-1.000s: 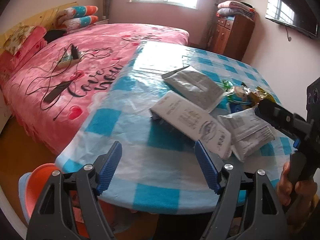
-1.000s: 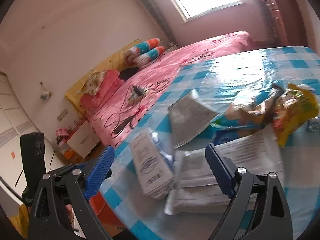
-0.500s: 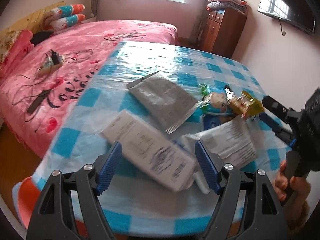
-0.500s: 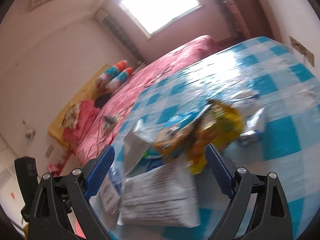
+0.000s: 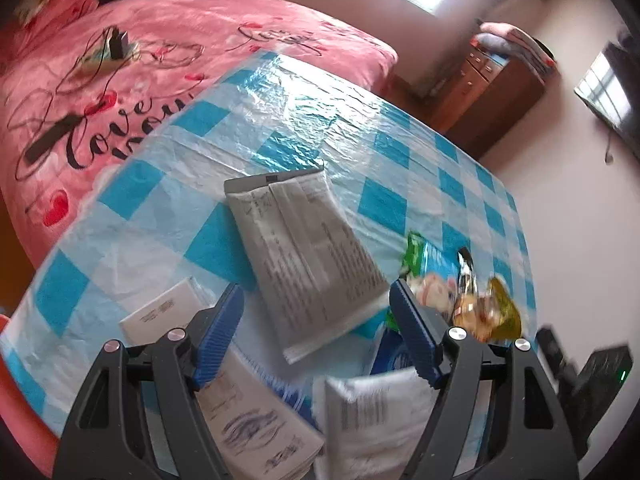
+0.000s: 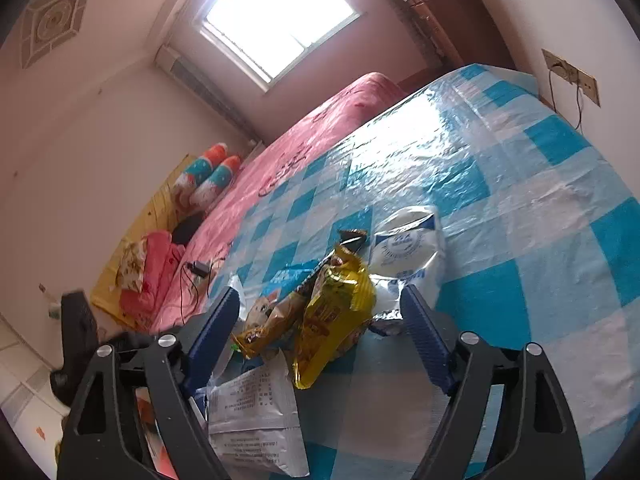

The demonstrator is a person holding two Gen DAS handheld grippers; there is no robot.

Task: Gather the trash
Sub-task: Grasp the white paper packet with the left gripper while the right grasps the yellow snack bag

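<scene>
Trash lies on a table with a blue-and-white checked cloth (image 5: 304, 112). In the left wrist view my left gripper (image 5: 318, 320) is open and empty, just above a grey printed pouch (image 5: 308, 256). A white printed packet (image 5: 240, 412) and another white pouch (image 5: 380, 420) lie under its fingers. In the right wrist view my right gripper (image 6: 320, 328) is open and empty around a yellow snack bag (image 6: 332, 320) and a brown-gold wrapper (image 6: 268, 320). A white-and-blue bag (image 6: 408, 248) lies beyond them, and a white printed pouch (image 6: 256, 420) lies nearer.
A pink bed (image 5: 120, 60) with cables and a charger (image 5: 116, 44) stands left of the table. A wooden cabinet (image 5: 492, 88) stands at the far wall. An orange bin rim (image 5: 16, 408) shows below the table's left edge. A wall socket (image 6: 572, 76) is right of the table.
Both grippers have moved forward over the table. The left now hovers over the grey pouch; the right has swung to the yellow snack bag. Both stay open.
</scene>
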